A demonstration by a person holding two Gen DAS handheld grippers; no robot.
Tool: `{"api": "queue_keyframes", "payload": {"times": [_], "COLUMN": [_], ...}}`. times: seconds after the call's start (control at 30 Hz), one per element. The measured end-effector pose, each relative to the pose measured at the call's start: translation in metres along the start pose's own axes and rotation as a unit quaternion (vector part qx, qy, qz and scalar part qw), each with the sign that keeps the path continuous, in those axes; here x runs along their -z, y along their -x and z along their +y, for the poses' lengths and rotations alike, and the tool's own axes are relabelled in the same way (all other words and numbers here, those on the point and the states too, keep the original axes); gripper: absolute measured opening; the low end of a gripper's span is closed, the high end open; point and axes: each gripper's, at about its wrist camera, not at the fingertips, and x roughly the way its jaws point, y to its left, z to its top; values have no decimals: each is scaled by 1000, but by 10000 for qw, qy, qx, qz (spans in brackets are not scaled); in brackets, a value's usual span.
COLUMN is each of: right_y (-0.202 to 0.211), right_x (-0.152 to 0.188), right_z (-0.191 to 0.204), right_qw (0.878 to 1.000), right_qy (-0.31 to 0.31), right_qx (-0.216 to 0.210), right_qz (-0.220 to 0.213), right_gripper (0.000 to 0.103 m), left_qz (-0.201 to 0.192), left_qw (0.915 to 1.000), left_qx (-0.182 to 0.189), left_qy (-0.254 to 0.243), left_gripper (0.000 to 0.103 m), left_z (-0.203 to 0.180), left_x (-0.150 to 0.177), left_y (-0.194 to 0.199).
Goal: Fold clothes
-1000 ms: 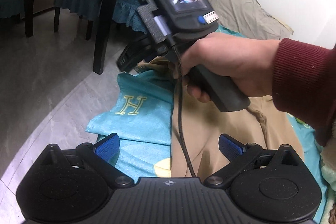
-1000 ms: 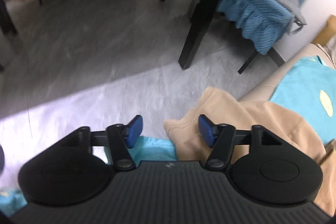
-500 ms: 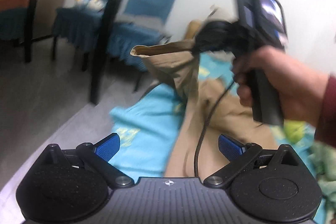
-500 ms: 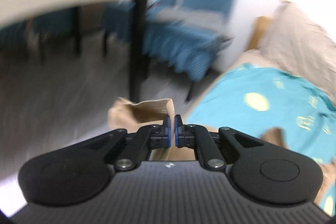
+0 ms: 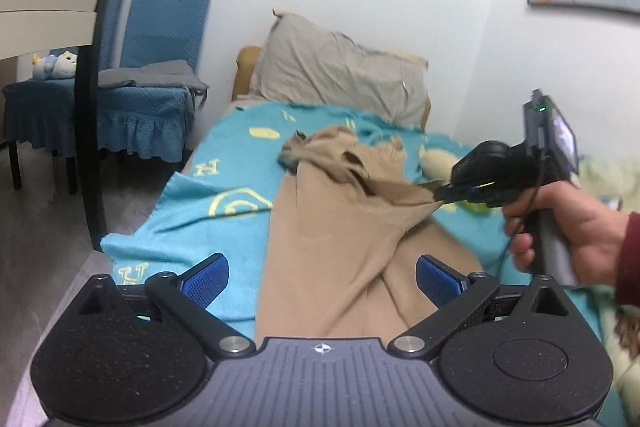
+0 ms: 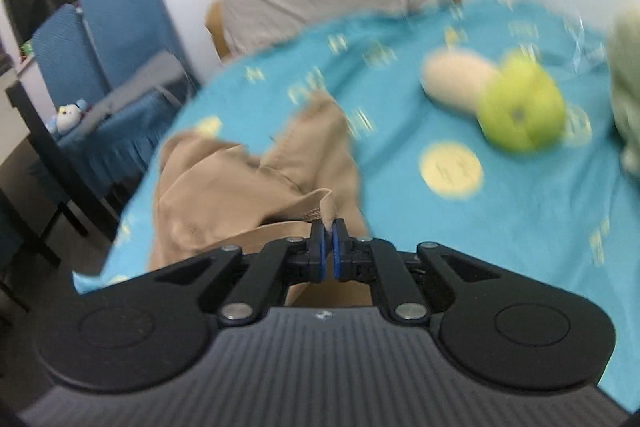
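Tan trousers (image 5: 336,227) lie lengthwise on a bed with a turquoise blanket (image 5: 224,187). My right gripper (image 6: 329,251) is shut on a hem of the trousers (image 6: 240,187) and holds that leg end lifted and folded up the bed. In the left wrist view the right gripper (image 5: 440,195) pinches the cloth at the right of the bed. My left gripper (image 5: 322,279) is open and empty, hovering over the near part of the trousers.
A grey-beige pillow (image 5: 340,75) leans on the wall at the bed's head. A green and beige plush toy (image 6: 516,107) lies on the blanket to the right. Blue chairs (image 5: 152,67) and a dark table leg (image 5: 90,115) stand left of the bed.
My right gripper closed on the trouser hem at the foot of the bed, lifted it and carried it up the bed to the right. My left gripper stayed open and tilted up.
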Motion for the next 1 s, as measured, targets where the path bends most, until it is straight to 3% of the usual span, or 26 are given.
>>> {"api": "queue_keyframes", "payload": {"times": [0.13,0.2,0.27,0.3,0.6,0.63,0.7,0.77,0.8,0.87,1.0], "right_y": [3,-1,-7,-10,-36,-39,-54,-62,-62,-52,-31], "right_x": [11,11,11,12,14,14,14,12,10,1,-25], "right_z": [-16,-4,8,15,71,78,89,95,95,86,50], "right_qw": [9992,9987,9971,9960,9748,9713,9666,9666,9680,9757,9892], "right_qy": [-44,219,500,641,1893,2030,2339,2449,2414,2051,971], "right_qx": [-346,-444,-563,-622,-1149,-1206,-1038,-749,-677,-673,-486], "right_qz": [200,147,80,47,-253,-286,-164,-60,-83,-380,-983], "right_gripper": [13,28,85,91,88,84,62,7,9,5,3], "left_qz": [118,144,155,163,330,345,365,375,378,385,356], "left_qw": [9999,9998,9997,9997,9994,9993,9993,9992,9992,9992,9993], "left_qx": [-75,-89,-125,-140,-123,-123,-120,-108,-100,-83,12], "left_qy": [37,112,115,114,-29,-36,-41,-22,-7,24,140], "left_gripper": [101,101,101,101,101,101,101,101,101,101,101], "left_z": [-1,1,4,5,2,3,3,4,5,6,7], "left_x": [4,6,4,4,9,10,11,11,11,11,10], "left_y": [-3,-1,-1,-1,-12,-13,-15,-16,-16,-16,-14]}}
